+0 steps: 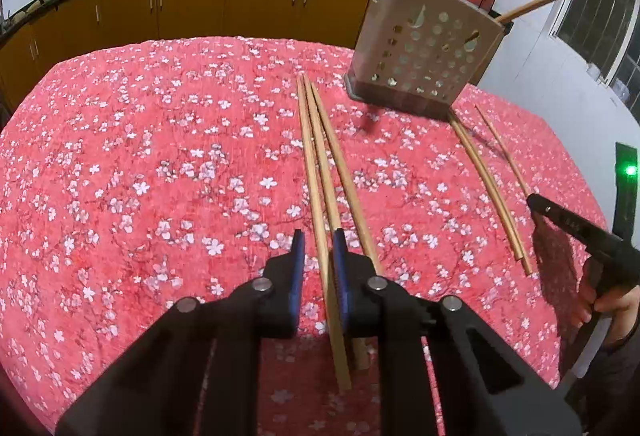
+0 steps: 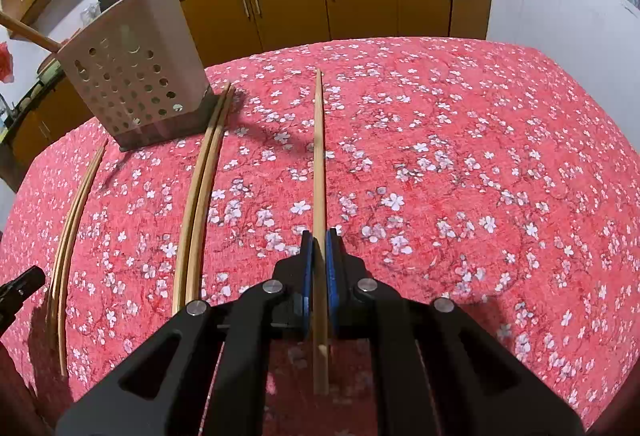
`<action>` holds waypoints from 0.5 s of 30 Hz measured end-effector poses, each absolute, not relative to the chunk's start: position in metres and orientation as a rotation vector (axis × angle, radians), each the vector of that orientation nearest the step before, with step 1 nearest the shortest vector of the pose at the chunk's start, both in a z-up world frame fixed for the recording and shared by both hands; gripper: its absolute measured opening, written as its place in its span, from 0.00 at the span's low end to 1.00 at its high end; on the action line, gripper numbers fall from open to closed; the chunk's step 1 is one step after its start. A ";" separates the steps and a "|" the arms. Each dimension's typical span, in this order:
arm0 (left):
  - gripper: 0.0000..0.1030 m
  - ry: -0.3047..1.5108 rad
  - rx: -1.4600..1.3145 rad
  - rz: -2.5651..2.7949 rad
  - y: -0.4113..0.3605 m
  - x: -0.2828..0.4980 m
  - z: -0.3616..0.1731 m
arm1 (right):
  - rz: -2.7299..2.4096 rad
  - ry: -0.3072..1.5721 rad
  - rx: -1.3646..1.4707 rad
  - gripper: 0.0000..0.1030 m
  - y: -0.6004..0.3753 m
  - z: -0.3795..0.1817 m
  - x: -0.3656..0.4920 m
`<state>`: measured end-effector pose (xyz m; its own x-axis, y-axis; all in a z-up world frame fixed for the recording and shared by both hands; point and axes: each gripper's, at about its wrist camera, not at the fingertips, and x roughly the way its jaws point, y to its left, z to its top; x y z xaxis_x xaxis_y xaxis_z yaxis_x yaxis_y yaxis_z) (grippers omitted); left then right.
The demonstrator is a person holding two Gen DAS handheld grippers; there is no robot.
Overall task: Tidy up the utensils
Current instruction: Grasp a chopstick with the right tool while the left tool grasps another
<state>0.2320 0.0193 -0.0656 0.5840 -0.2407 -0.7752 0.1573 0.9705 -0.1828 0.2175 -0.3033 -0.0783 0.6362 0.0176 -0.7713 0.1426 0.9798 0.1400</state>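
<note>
Wooden chopsticks lie on a red floral tablecloth [image 1: 140, 176]. In the left wrist view my left gripper [image 1: 318, 242] is open around a bundle of three chopsticks [image 1: 320, 172]; its jaws straddle two of them, the third lies just right. A perforated metal utensil holder [image 1: 424, 52] stands at the far right, with chopsticks inside. In the right wrist view my right gripper [image 2: 319, 242] is shut on a single chopstick [image 2: 319, 156] that points straight ahead. The holder [image 2: 136, 72] stands far left there. A pair of chopsticks [image 2: 204, 188] lies left of it.
Another pair of chopsticks [image 1: 486, 180] lies on the cloth below the holder, with the right gripper [image 1: 576, 228] beside it. Yellow kitchen cabinets [image 1: 192, 0] and a dark counter with woks stand behind the table. The three-chopstick bundle [image 2: 72, 220] lies far left in the right wrist view.
</note>
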 end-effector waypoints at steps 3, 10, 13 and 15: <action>0.13 0.929 -0.073 -0.229 0.015 0.233 -0.070 | -0.070 0.880 0.195 0.07 -0.303 -0.079 0.216; 0.08 0.918 0.007 -0.175 0.004 0.235 -0.075 | -0.029 0.873 0.159 0.07 -0.294 -0.079 0.211; 0.08 0.913 0.026 -0.143 0.005 0.241 -0.074 | -0.015 0.871 0.146 0.08 -0.290 -0.079 0.213; 0.08 0.914 0.008 -0.114 0.014 0.250 -0.074 | -0.011 0.871 0.145 0.08 -0.290 -0.079 0.214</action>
